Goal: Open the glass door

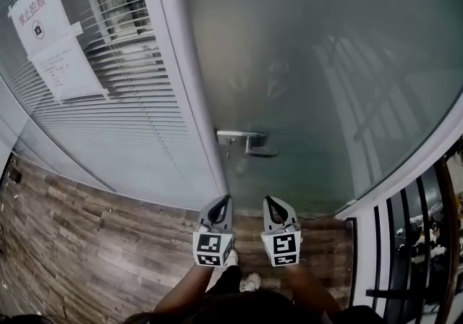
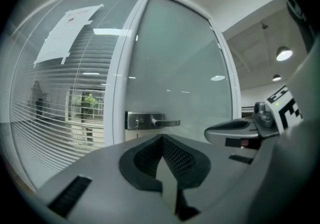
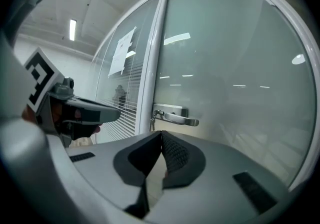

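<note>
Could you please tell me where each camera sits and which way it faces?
Head view: on the person's head, looking steeply down at the glass door, handle and wooden floor; left tongs, right tongs, arms and a shoe show.
Left gripper view: on the left tongs, facing the handle roughly level; its shut jaws below, right tongs at the right.
Right gripper view: on the right tongs, facing the door; its shut jaws below, left tongs at the left.
Shared: all three show the handle and the paper notice.

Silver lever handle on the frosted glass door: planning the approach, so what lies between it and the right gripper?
Nothing: in the right gripper view the stretch from right gripper to silver lever handle is bare; head view agrees.
</note>
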### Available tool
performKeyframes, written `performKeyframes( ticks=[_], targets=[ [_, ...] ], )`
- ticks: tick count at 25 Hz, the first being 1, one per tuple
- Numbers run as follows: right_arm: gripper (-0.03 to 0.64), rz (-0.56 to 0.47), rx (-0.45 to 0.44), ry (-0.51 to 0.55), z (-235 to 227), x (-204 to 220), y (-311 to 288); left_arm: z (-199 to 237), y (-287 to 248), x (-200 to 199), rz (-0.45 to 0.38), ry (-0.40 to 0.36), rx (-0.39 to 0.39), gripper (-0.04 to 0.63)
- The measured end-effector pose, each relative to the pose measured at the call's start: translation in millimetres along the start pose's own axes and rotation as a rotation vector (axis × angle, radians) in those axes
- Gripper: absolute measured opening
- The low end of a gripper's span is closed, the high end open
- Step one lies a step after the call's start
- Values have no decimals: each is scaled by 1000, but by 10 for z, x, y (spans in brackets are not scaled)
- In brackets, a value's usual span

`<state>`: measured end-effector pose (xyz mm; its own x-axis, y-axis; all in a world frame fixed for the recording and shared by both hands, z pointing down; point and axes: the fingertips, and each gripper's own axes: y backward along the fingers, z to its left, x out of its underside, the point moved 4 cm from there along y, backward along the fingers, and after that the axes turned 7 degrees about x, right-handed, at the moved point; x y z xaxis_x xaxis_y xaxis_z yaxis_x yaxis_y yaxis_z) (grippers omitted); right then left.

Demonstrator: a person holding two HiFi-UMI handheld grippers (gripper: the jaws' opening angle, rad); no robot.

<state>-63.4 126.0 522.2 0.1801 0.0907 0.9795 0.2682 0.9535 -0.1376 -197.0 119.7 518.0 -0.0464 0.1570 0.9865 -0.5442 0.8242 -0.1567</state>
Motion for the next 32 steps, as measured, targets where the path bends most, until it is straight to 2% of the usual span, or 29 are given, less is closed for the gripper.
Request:
performKeyframes(
  ticks=[2, 7, 13, 14, 16, 21, 24, 27, 32],
  targets=[
    [15, -3, -5, 30, -5, -48, -159, 90, -137, -14, 20, 13, 11, -2],
    [17, 8, -9, 74, -48, -180, -534, 420, -452, -53, -21, -14, 13, -2],
    [19, 38, -26, 153, -121, -282, -877, 622, -698, -135, -19, -8, 35, -2],
    [37, 49, -34, 181, -132, -297, -929, 645, -727, -138, -17, -7, 40, -2],
    [95, 71, -56, 266, -141, -329, -1035, 696, -782, -131, -13, 0, 46, -2],
    [136, 102, -112, 513, -133, -400, -1297, 788, -892, -96, -2, 22, 63, -2],
    [173, 128, -192, 721, -45, -384, -1456, 841, -944, -80, 12, 45, 76, -2],
    [190, 200, -248, 913, -27, -289, -1598, 914, -972, -18, 25, 61, 76, -2],
    [206, 348, -307, 1059, -126, -87, -1756, 973, -1034, 12, 12, 51, 80, -2]
  ],
)
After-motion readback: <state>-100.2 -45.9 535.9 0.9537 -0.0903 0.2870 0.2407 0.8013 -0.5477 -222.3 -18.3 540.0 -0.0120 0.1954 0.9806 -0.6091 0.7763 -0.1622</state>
